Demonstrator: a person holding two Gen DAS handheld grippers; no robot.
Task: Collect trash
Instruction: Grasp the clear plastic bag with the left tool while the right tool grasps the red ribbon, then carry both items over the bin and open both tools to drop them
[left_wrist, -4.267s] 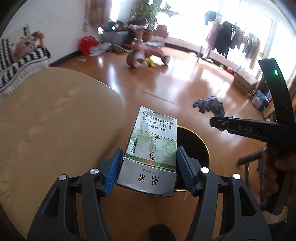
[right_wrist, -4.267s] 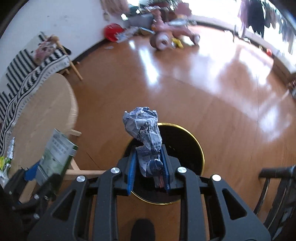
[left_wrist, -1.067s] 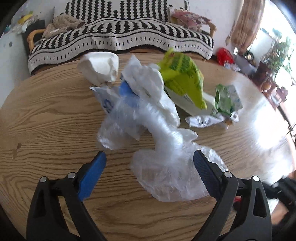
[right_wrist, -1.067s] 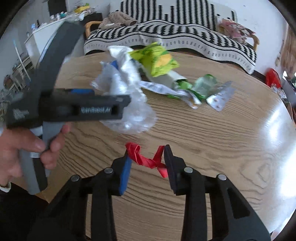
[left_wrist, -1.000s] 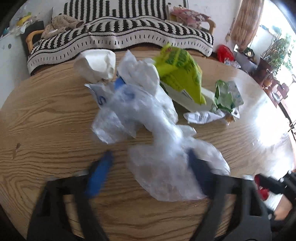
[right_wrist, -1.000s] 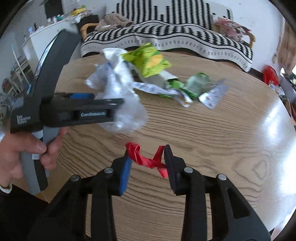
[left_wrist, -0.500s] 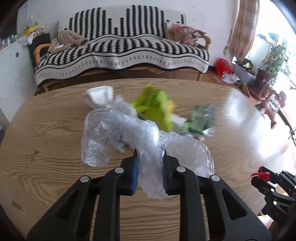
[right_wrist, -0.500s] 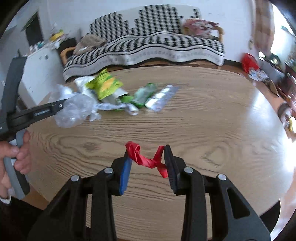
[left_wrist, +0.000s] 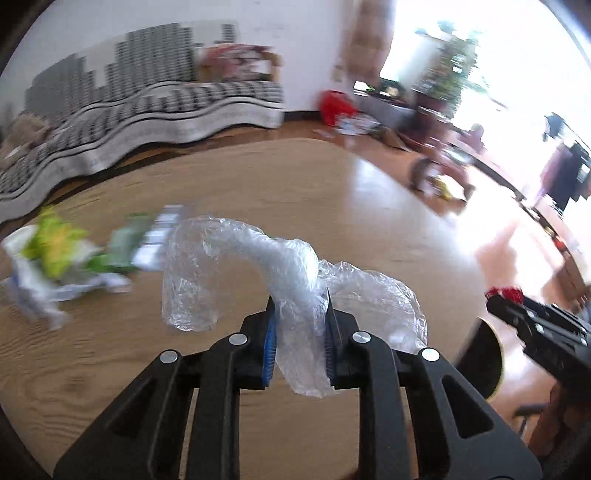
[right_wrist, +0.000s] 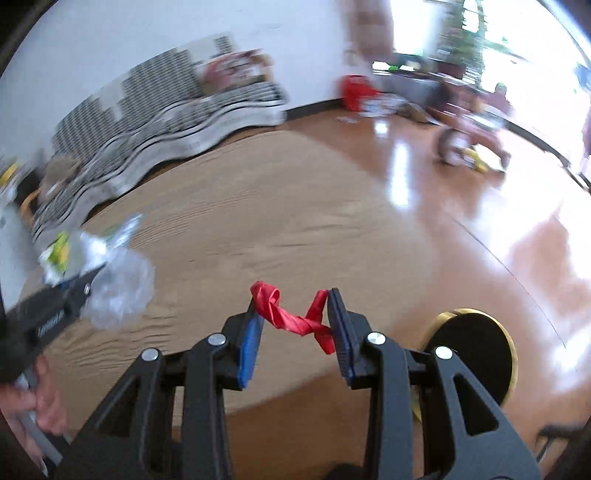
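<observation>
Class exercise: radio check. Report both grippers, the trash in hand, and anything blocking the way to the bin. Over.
Left gripper shut on clear plastic wrap. Right gripper shut on red strip. Bin on floor beyond table edge, path unobstructed.

Wrist views, downward, sharing table (left_wrist: 258, 192).

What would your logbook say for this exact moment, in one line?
left gripper: shut on plastic wrap | right gripper: shut on red ribbon | bin: ahead on floor

bare table (right_wrist: 295, 221) ahead, trash pile (left_wrist: 66, 254) left
</observation>
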